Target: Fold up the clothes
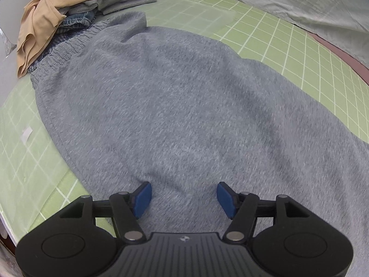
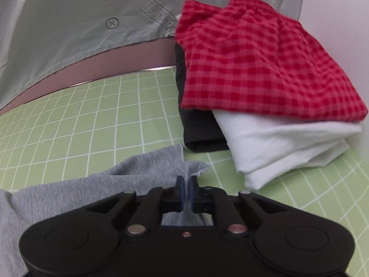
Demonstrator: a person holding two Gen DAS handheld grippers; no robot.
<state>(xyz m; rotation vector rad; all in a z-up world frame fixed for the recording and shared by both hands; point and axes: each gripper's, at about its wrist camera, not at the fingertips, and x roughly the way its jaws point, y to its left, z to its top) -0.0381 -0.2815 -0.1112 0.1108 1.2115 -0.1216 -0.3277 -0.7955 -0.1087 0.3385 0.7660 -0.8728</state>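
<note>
Left wrist view: I'm hovering left gripper (image 1: 184,199), fingers spread, over grey sweatpants (image 1: 175,120) lying on counter (image 1: 288,43), long axis running away toward waistband near far-left corner. Right gripper (image 2: 186,184) pinching grey hem beside folded stack (image 2: 265,73); right nearer.

A green cutting mat with a white grid (image 1: 288,53) is the work surface. In the left wrist view a grey fleece garment (image 1: 173,115) lies spread over most of it, with a heap of unfolded clothes (image 1: 69,11) at 11 o'clock and a small white scrap (image 1: 26,136) at 9 o'clock. In the right wrist view a folded stack sits at 2 o'clock, red gingham (image 2: 253,57) on top, white (image 2: 288,147) and black (image 2: 198,129) beneath.
</note>
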